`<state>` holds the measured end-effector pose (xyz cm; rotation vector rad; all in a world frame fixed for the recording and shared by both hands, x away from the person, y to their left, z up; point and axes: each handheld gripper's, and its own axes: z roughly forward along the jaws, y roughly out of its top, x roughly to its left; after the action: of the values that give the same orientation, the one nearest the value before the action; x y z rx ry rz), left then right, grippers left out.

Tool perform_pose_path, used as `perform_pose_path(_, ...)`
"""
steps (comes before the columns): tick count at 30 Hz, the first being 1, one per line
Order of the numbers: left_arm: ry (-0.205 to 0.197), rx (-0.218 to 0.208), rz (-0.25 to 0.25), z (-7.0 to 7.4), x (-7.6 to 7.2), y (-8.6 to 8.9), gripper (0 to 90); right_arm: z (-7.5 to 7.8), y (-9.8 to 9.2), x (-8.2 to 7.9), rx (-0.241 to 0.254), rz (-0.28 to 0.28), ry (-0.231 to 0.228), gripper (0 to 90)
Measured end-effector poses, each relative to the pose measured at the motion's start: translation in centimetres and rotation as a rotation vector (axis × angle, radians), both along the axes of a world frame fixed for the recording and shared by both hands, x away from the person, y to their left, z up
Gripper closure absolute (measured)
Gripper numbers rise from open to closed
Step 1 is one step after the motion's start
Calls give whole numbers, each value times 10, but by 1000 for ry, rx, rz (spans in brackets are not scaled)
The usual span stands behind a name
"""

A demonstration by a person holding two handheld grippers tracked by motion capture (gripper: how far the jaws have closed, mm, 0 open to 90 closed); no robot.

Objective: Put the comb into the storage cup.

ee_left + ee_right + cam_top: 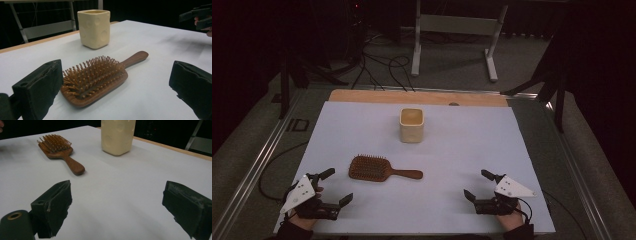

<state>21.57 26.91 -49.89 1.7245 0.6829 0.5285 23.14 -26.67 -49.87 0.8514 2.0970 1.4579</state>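
High view has the wooden hairbrush (383,169) lying bristles-up on the white table cover (362,130), handle pointing toward your right; the cream cup (411,125) stands upright well behind it; your left gripper (334,187) sits near the brush head, jaws spread wide with nothing between them; your right gripper (476,185) is farther off, equally wide and empty; so I'd say nothing's grabbed yet, everything's left to do.

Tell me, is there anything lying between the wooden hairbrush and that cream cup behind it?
No. In the high view the hairbrush and the cup stand apart with bare white table cover between them; the left gripper view shows the same gap.
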Motion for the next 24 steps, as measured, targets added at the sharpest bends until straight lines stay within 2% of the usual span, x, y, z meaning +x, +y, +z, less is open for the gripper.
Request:
perform_pose_path(6, 8, 5, -4, 0, 4, -3, 1, -3, -5, 1, 10, -8, 14, 87)
perform_pose_path(9, 10, 5, -12, 0, 5, -4, 1, -3, -3, 1, -6, -5, 15, 87)
perform_pose_path(12, 2, 13, -20, 1, 4, -4, 1, -3, 2, 0, -21, -5, 6, 87)
perform_pose_path(15, 4, 4, -10, 1, 2, -1, 1, -1, 3, -1, -20, -4, -5, 86)
perform_pose_path(17, 10, -17, -9, 1, 1, 1, 1, 1, 2, -2, -9, -4, -14, 87)
perform_pose_path(24, -8, -9, -9, 4, -2, 2, 1, 4, 7, -5, -36, -1, -25, 87)
